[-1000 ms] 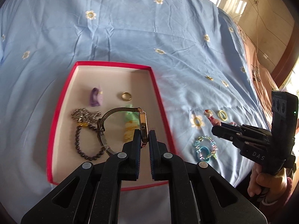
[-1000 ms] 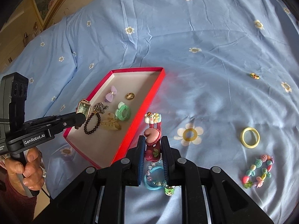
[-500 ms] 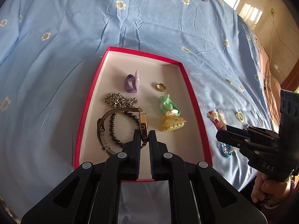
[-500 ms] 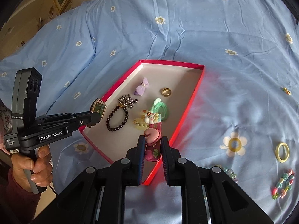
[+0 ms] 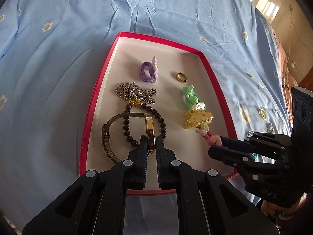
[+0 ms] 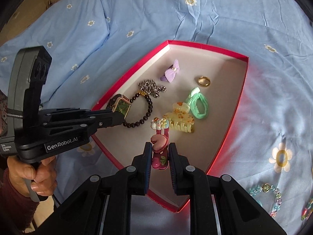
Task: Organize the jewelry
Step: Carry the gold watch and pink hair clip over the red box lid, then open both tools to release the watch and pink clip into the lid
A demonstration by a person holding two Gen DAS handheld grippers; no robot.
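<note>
**Two pieces held over the box, ready to set down**

The red box (image 5: 89, 115) sits on the blue flowered bedspread (image 5: 58, 58) and already holds a purple bow (image 5: 148, 72), a gold ring (image 5: 182, 77), a silver chain (image 5: 135, 93), a dark bead bracelet (image 5: 144, 123), a green hair tie (image 6: 198, 105) and a yellow claw clip (image 6: 180, 121).

The left gripper (image 5: 151, 144) is clamped on the case of a watch (image 5: 149, 131), whose mesh band loops out to the left above the box floor. The right gripper (image 6: 160, 154) is clamped on a pink cartoon hair clip (image 6: 159, 148), its decorated end reaching in beside the claw clip.

This looks like the placing step for both pieces. The next move calls for lowering each one to a bare patch of the floor, the watch clear of the bead bracelet if possible, then parting the jaws and lifting straight away. A beaded bracelet (image 6: 266, 193) still lies on the bedspread outside the box.
</note>
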